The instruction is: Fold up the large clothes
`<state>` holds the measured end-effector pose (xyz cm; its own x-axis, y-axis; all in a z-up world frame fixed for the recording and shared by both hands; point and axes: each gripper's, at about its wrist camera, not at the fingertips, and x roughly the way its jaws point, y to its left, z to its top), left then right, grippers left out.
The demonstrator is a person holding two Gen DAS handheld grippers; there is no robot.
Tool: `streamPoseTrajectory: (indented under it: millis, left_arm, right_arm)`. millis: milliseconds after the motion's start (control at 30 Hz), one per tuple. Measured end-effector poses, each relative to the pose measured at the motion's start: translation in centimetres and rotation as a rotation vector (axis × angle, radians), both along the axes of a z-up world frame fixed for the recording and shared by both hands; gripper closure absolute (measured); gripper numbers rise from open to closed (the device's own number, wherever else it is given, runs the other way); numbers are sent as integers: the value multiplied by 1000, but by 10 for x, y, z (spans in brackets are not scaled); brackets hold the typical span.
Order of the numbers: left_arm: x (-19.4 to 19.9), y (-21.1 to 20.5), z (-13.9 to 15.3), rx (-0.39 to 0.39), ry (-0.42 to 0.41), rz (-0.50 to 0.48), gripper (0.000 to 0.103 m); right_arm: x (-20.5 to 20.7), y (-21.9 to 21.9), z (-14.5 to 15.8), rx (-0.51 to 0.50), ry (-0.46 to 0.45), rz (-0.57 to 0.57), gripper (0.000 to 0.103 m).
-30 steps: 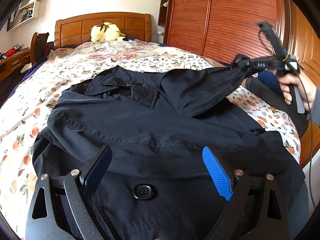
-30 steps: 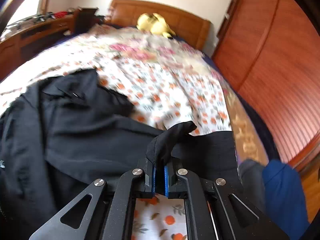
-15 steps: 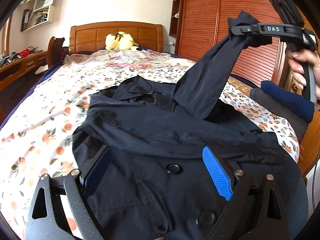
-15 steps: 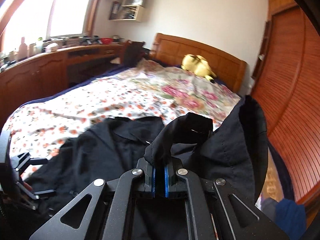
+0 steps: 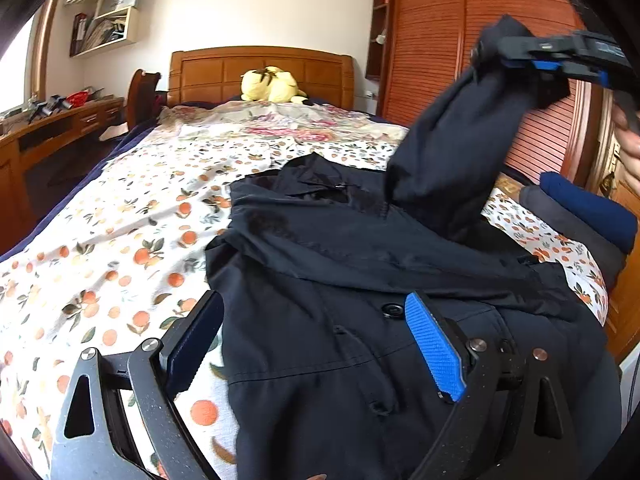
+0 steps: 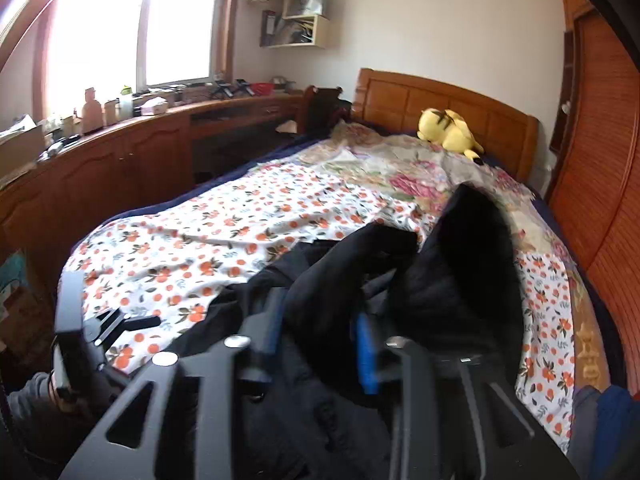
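Left tongs (image 5: 316,344) nearest, jaws wide, nothing between pads, hovering over jacket hem. Dark jacket (image 5: 360,280) spread on bed (image 5: 120,240), collar toward headboard (image 5: 260,72), button (image 5: 392,310) just beyond left tongs. Right tongs (image 6: 320,340) raised above jacket, jaws opening, sleeve (image 5: 452,160) between pads. Folded clothes (image 5: 588,216) beside jacket at bed edge. Yellow plush toy (image 5: 272,84) against headboard, well beyond jacket.

The left black two-finger gripper (image 5: 316,344) has matte, speckled triangular-cutout linkage arms, silver round screws at the pivots and ribbed bright-blue pads (image 5: 434,350). At two o'clock, the right black gripper (image 5: 532,65) shows blue pad edges and a blurred white marking.
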<state>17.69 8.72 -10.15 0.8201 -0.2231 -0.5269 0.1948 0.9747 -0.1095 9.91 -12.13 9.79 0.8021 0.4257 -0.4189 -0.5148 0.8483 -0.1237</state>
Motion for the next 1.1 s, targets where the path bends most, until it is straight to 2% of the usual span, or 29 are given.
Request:
streamPoseTrajectory:
  millis: [67,167,467,833,1067,1100]
  left_arm:
    - [-2,4,-1,-1,1,10,11]
    - [-3,7,-3,14,5,27,11]
    - [-13,2,-6,41,30,43,11]
    - [-25,-69,0,96,52,-41,11]
    - [-26,-114,-1,67,88,-124,11]
    - [-26,-122,-1,67,94,-142,14]
  right_arm:
    - [6,-6,-1,12,-4,13,51]
    - [10,-12,-8,14,-7,18,50]
    - [26,-36,-65,14,58,-46,50]
    - [42,-82,-136,85,134,-157,50]
    - [43,-103,-167,130,153,-226,50]
    - [41,-105,-169,139,150,-233,50]
